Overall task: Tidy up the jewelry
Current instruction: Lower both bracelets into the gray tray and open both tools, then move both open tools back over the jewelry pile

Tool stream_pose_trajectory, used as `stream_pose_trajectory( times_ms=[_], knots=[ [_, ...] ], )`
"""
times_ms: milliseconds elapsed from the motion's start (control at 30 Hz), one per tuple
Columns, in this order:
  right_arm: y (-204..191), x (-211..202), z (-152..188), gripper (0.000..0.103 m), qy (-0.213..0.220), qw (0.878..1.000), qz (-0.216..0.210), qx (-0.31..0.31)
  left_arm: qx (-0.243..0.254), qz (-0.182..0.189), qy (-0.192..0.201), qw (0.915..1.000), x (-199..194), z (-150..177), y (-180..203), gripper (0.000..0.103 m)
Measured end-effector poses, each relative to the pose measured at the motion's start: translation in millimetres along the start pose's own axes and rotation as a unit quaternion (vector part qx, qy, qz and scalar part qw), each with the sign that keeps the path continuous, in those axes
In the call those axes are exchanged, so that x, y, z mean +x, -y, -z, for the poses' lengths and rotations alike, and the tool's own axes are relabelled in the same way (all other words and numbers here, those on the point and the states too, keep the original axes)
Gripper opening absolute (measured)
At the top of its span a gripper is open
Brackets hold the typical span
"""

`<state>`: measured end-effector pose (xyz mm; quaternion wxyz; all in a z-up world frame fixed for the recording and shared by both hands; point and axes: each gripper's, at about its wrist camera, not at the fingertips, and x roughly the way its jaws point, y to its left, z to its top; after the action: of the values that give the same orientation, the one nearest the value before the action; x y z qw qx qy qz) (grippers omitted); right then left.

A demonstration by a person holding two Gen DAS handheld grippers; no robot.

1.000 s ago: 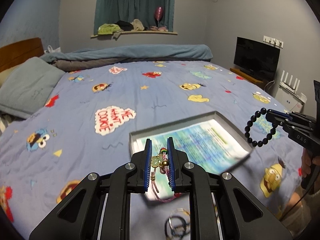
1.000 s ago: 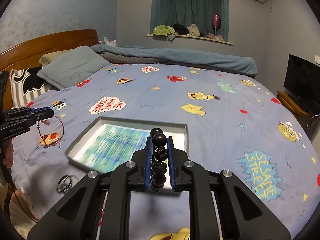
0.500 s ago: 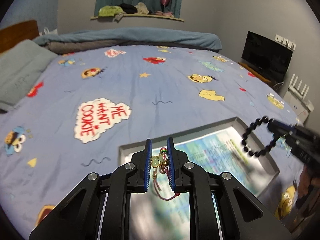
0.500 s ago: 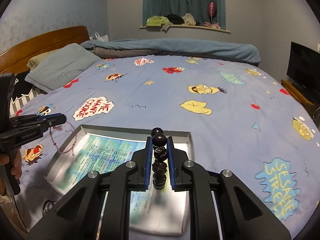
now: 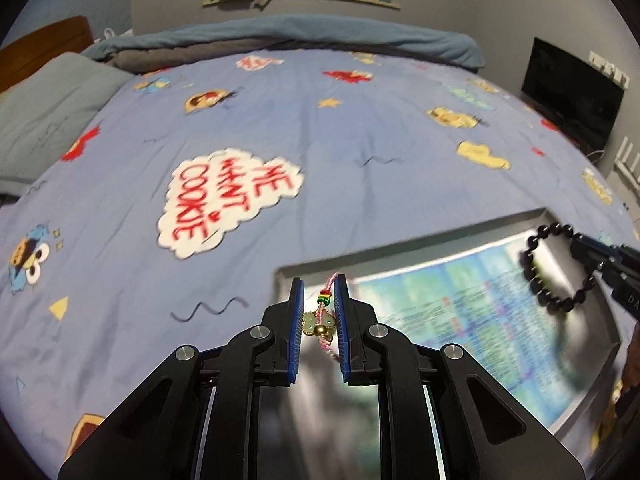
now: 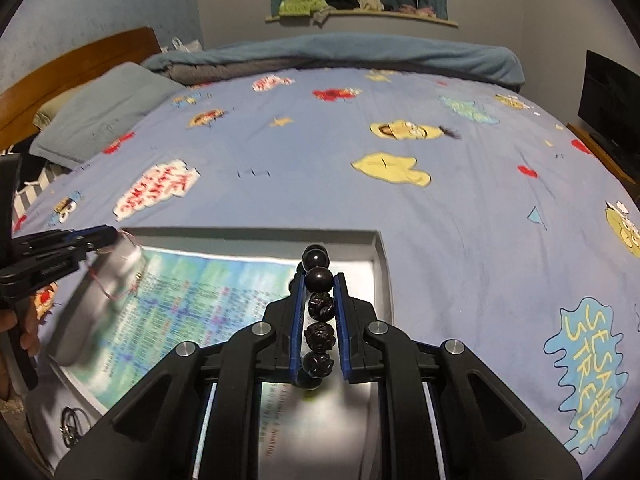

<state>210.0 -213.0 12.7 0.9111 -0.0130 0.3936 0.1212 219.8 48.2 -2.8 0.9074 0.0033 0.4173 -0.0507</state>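
Left gripper (image 5: 319, 308) clamped on pink cord bracelet (image 5: 325, 322), right gripper (image 6: 319, 304) clamped on black bead bracelet (image 6: 319, 308), both above grey tray (image 6: 380, 276).

Printed sheet (image 5: 472, 312) in the tray (image 5: 404, 248) is motion-blurred in both views, text unreadable; tray's near part is hidden behind the fingers (image 5: 297, 320) and gripper bodies, its right corner cut off by the frame edge. Lower part of the pink cord bracelet (image 5: 323, 322) drops out of sight w/ blur behind the left gripper (image 5: 319, 300), and the black bead bracelet (image 6: 319, 312) loop is mostly hidden below the right gripper (image 6: 319, 292). Small dark rings (image 6: 72, 426) at bottom-left of the right view are too small to ID; the hand (image 6: 20, 328) there is cut off at the edge.
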Motion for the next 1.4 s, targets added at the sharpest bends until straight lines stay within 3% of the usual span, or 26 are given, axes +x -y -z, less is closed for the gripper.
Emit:
stream_pose_trajectory(
  times_ms=[467,833,933,1000,1133,1167,1200,1233,1300,1400],
  knots=[
    [-7,29,7,0.014,-0.053,0.998,0.020,-0.020,0.031,-0.003,-0.023,0.9993,16,10,8,0.016],
    [-8,27,6,0.016,-0.053,0.998,0.016,-0.016,0.047,-0.003,-0.040,0.9981,22,13,12,0.016],
    [-9,20,6,0.026,-0.046,0.999,0.006,-0.013,0.049,-0.005,-0.036,0.9982,20,14,13,0.020],
    [-9,12,6,0.042,-0.035,0.999,0.000,-0.011,0.047,-0.003,-0.027,0.9985,15,15,14,0.025],
    [-8,-3,5,0.059,-0.022,1.000,0.000,-0.005,0.045,-0.004,-0.008,0.9990,1,15,17,0.055],
    [-7,-7,6,0.070,-0.017,1.000,0.000,-0.001,0.044,-0.001,-0.001,0.9990,-5,15,18,0.059],
    [-7,-11,6,0.079,-0.014,1.000,0.000,0.001,0.043,-0.006,0.006,0.9990,-11,15,19,0.069],
    [-5,-16,6,0.082,-0.008,1.000,0.001,0.004,0.043,-0.010,0.012,0.9990,-15,15,19,0.075],
    [-3,-27,6,0.093,0.002,1.000,0.007,0.009,0.040,-0.007,0.027,0.9988,-28,15,20,0.079],
    [-1,-41,6,0.097,0.012,1.000,0.012,0.015,0.026,-0.011,0.034,0.9990,-42,14,18,0.082]
  ],
)
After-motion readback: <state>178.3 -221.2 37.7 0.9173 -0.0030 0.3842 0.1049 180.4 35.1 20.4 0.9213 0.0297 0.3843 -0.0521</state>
